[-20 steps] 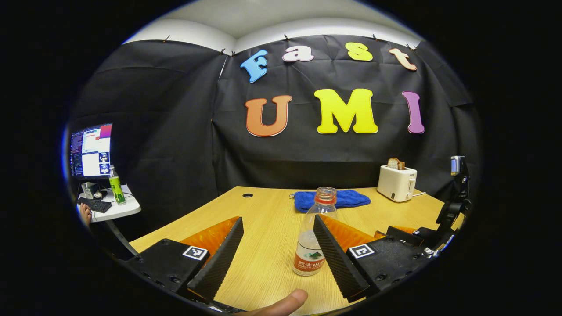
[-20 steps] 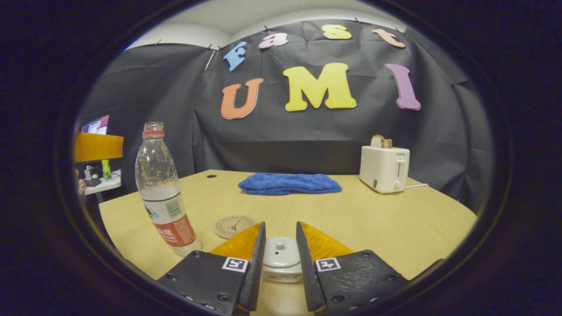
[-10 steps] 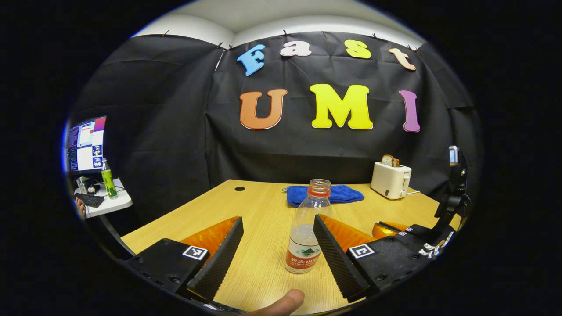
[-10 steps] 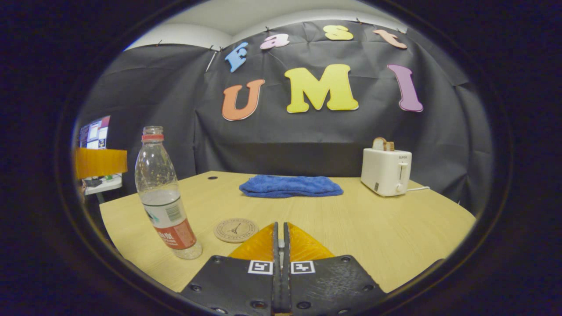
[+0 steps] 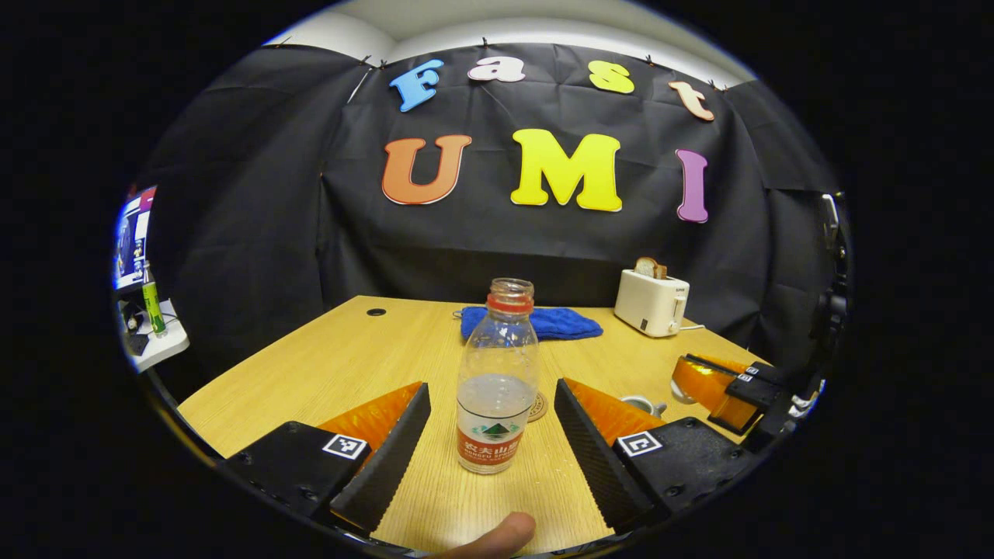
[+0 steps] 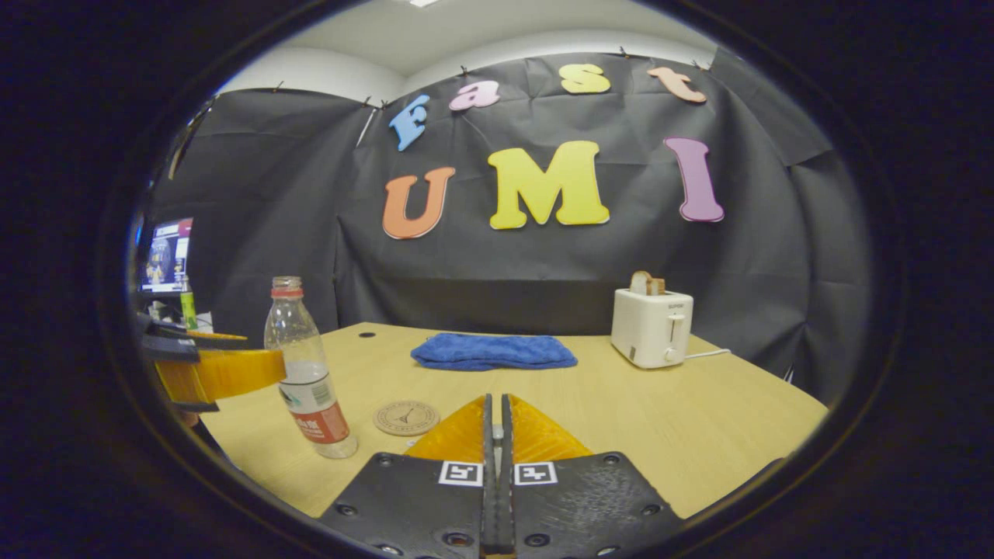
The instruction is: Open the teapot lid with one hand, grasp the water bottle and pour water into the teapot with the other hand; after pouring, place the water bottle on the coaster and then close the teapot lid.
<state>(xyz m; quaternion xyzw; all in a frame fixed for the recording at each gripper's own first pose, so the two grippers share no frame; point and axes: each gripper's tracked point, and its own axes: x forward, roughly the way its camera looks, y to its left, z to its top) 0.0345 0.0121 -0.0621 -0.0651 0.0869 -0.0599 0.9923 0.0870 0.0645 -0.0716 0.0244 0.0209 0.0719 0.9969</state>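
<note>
One uncapped water bottle (image 5: 497,380) upright between wide left tongs (image 5: 491,423), one coaster (image 6: 405,417), one toaster (image 6: 651,326), right tongs (image 6: 495,435) closed, grip contents unclear, desk (image 6: 699,419).

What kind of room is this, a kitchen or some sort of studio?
Probably a staged recording booth, not a real kitchen: black cloth is pinned up as walls, a lone wooden table holds a toaster and water bottle, and a computer monitor sits off to one side.

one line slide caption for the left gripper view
Left gripper open around the uncapped water bottle standing on the wooden table, coaster just behind it.
</note>
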